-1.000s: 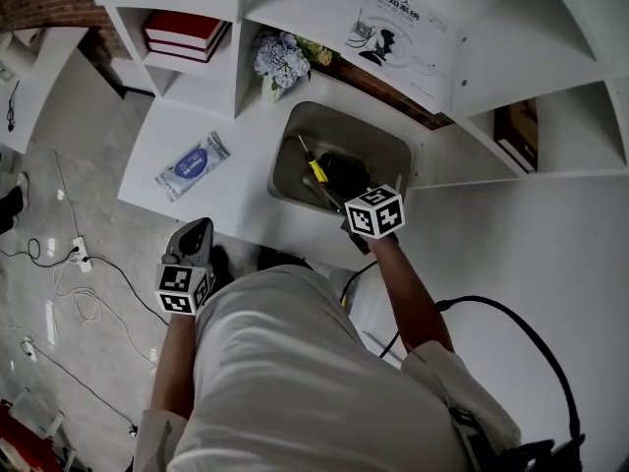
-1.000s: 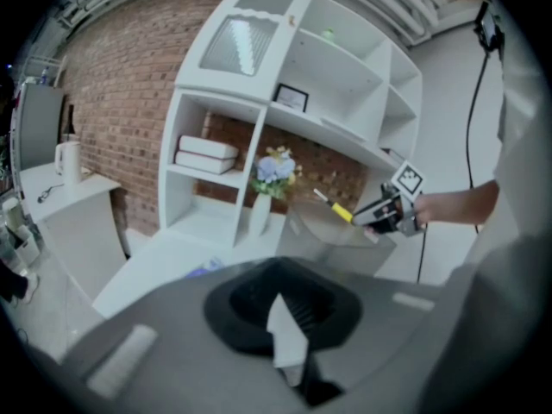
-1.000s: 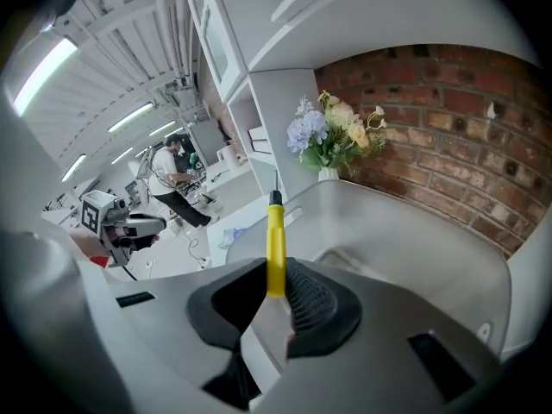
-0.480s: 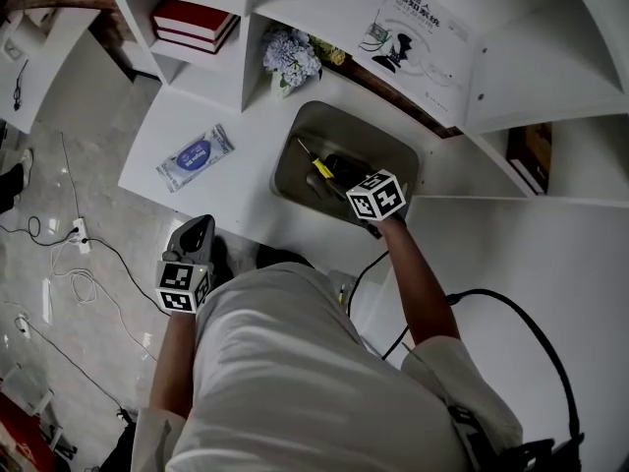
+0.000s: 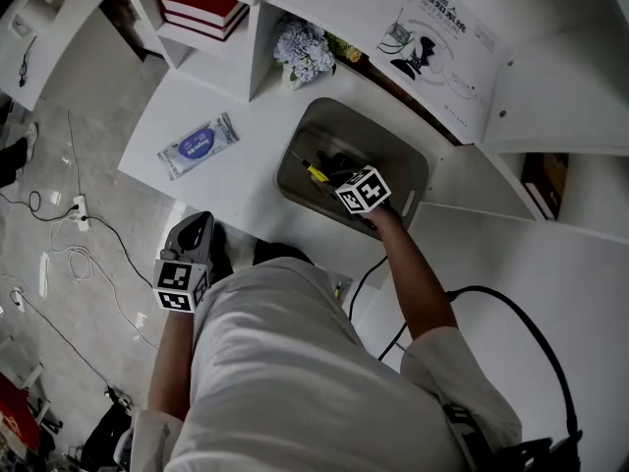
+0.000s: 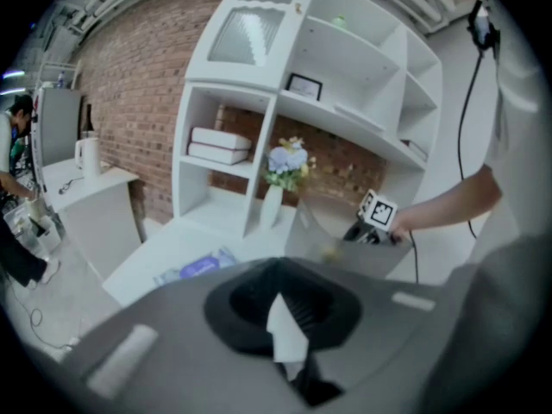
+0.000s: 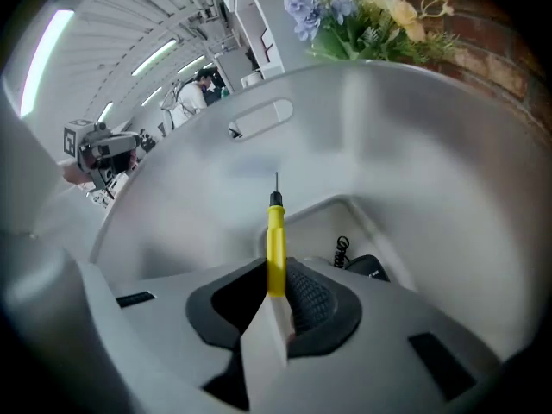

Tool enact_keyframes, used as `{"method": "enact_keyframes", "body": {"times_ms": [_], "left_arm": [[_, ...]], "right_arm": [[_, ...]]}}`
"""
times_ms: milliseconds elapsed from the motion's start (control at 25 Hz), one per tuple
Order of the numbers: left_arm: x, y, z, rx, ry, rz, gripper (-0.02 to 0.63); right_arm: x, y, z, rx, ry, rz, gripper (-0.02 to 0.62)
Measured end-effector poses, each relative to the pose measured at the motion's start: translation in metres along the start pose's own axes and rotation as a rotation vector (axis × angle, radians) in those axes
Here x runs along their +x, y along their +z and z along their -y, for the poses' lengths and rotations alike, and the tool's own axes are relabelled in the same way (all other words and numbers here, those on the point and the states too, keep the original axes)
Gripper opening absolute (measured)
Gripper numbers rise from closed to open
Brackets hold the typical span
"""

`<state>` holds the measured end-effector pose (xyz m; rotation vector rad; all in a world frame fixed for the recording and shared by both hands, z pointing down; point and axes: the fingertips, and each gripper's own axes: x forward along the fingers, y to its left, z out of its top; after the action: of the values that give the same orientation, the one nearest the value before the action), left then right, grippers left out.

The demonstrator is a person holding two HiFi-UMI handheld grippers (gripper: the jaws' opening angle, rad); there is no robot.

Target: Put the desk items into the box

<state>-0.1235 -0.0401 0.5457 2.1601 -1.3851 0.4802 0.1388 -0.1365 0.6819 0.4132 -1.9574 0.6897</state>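
A grey box (image 5: 398, 152) stands on the white desk (image 5: 246, 180). My right gripper (image 5: 339, 180) reaches down into it, shut on a yellow screwdriver (image 5: 315, 173). In the right gripper view the screwdriver (image 7: 275, 244) sticks out from between the pads, its metal tip toward the box wall (image 7: 388, 153). A black item with a coiled cable (image 7: 362, 266) lies on the box floor. My left gripper (image 5: 194, 236) is off the desk's near edge, shut and empty (image 6: 285, 322). A pack of wet wipes (image 5: 199, 146) lies on the desk to the box's left.
A vase of flowers (image 5: 305, 47) stands behind the box. Red and white books (image 5: 201, 6) sit in a shelf cubby, and a printed board (image 5: 442, 37) leans at the back. Cables (image 5: 59, 264) trail on the floor at left. A person (image 6: 13, 145) stands far left.
My right gripper has sunk deeper into the box with the screwdriver and tipped further down. The left gripper has stayed in place.
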Motion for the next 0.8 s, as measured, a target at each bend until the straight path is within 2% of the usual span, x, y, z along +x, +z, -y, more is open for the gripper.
{"method": "enact_keyframes", "body": {"times_ms": [240,400,640,720,800], "left_arm": [[-0.004,-0.007,-0.003,-0.023,0.047,-0.007,0.005],[-0.009,-0.011,-0.006,-0.038,0.075,-0.008,0.005],[-0.012,-0.015,-0.007,-0.049,0.094,-0.008,0.005],[-0.011,-0.014,-0.006,-0.047,0.09,-0.005,0.005],[-0.011,-0.014,-0.003,-0.044,0.083,-0.002,0.005]], "right_arm": [[0.034,-0.024,0.003,-0.094,0.021,-0.136,0.06],[0.047,-0.037,-0.001,-0.099,0.047,-0.205,0.06],[0.057,-0.05,-0.002,-0.095,0.057,-0.276,0.06],[0.056,-0.05,-0.003,-0.103,0.049,-0.272,0.061],[0.054,-0.046,-0.005,-0.106,0.052,-0.244,0.096]]}}
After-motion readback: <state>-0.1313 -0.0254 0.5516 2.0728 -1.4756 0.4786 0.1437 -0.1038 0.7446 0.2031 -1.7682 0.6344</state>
